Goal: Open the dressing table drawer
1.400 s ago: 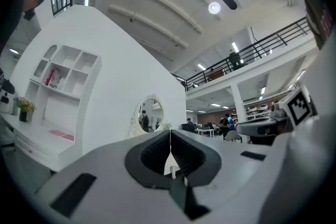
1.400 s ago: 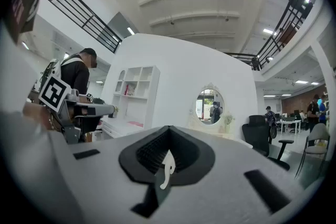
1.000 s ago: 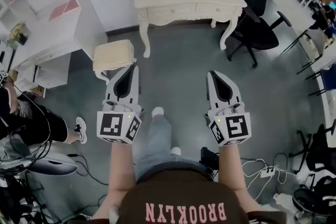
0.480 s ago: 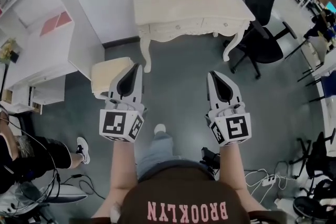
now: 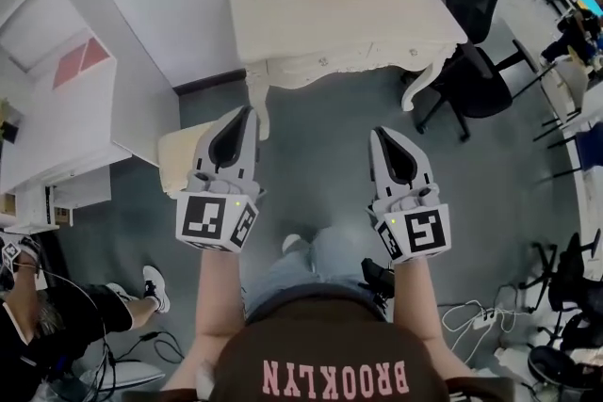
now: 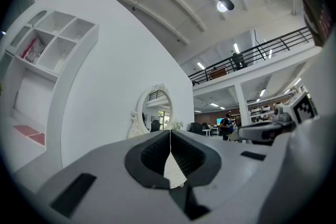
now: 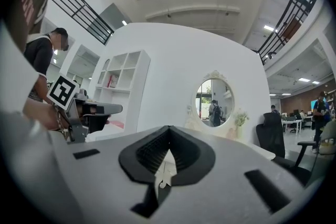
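Head view shows the person holding both tools out over the grey floor, the left gripper (image 5: 249,113) and the right gripper (image 5: 378,134) side by side and pointing towards the cream-coloured carved wooden dressing table (image 5: 347,12) that stands against the white wall ahead of them. The table's drawer front (image 5: 311,66) sits flush under the top, closed, ahead of both sets of tips and a little nearer the left gripper's, with open floor between and neither gripper touching it. A cream padded stool (image 5: 181,155) lies just beside and partly under the left gripper, a white shelf unit (image 5: 71,104) further out on that side, and a black office chair (image 5: 469,75) stands beyond the right gripper next to the table's curved leg. In the left gripper view the two dark ribbed pads are pressed together with nothing between them, the table's oval mirror (image 6: 157,113) straight ahead. The right gripper view shows its jaws likewise closed on nothing, facing the same mirror (image 7: 214,99).
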Available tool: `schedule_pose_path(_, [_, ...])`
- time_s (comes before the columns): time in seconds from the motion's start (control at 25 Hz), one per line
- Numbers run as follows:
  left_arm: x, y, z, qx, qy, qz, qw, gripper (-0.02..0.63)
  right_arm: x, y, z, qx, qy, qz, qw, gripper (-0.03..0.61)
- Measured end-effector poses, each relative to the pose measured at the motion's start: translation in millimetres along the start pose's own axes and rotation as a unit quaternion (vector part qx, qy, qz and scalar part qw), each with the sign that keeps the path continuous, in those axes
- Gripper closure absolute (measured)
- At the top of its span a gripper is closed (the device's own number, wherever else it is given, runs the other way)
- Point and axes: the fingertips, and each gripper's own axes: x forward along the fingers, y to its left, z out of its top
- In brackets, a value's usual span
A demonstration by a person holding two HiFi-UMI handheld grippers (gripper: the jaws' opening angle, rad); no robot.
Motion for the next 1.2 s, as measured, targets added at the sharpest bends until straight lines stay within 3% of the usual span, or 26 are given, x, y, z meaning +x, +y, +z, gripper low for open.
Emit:
schedule_pose_path(0.56, [131.6,61.0,-26.7,0.011,0.012,0.024,0.9996,0.608,129.6,-103.6,-25.8,0.014,-0.009,-0.021,1.0,0.588])
schedule_pose_path(1.2, [354.1,109.7,-46.0,0.016,0.019,0.075,0.9969,0.609,326.6,-247.0,-33.4,-0.002,-0.014,0.043,0.999,0.588])
